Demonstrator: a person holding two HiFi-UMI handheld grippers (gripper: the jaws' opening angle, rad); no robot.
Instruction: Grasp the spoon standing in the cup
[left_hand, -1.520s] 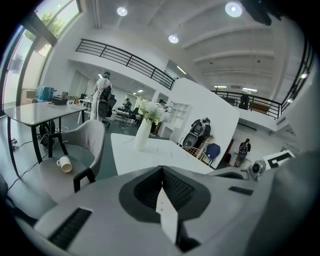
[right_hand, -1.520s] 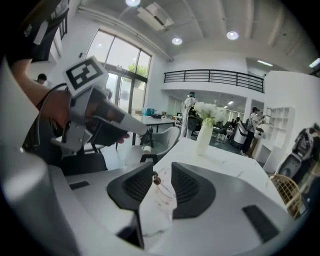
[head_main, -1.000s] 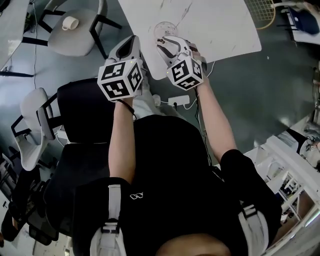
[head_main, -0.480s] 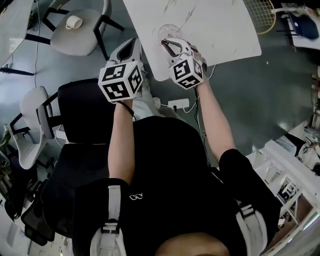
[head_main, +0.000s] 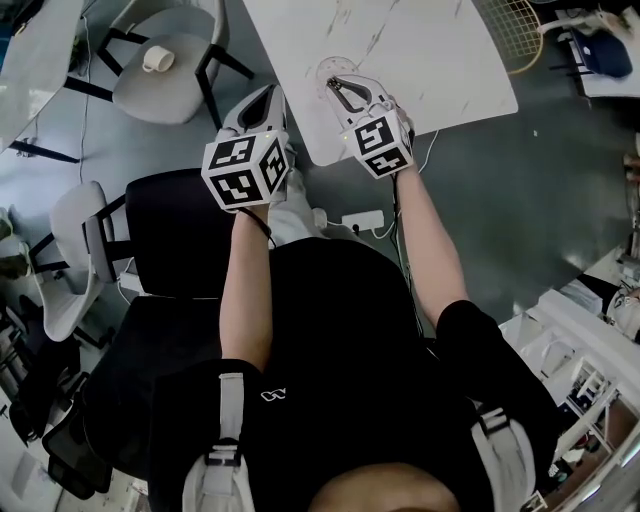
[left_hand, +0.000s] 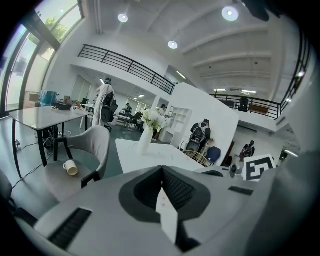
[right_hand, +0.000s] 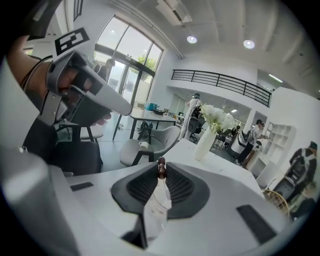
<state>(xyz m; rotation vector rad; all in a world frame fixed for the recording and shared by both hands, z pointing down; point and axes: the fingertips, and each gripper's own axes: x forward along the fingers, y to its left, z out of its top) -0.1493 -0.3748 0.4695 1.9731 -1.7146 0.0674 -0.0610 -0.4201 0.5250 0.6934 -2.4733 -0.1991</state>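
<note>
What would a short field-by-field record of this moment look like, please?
right gripper: jaws closing, pads pinching the dark tip of the spoon handle
cup: clear, on the table near its edge, right below the right gripper
left gripper: jaws together, nothing between them, held off the table's edge
table: white, marbled top

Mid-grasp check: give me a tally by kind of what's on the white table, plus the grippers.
grippers: 2 (left gripper, jaws together; right gripper, jaws closing with the spoon between them)
cup: 1
spoon: 1
vase with flowers: 1
Total: 5
</note>
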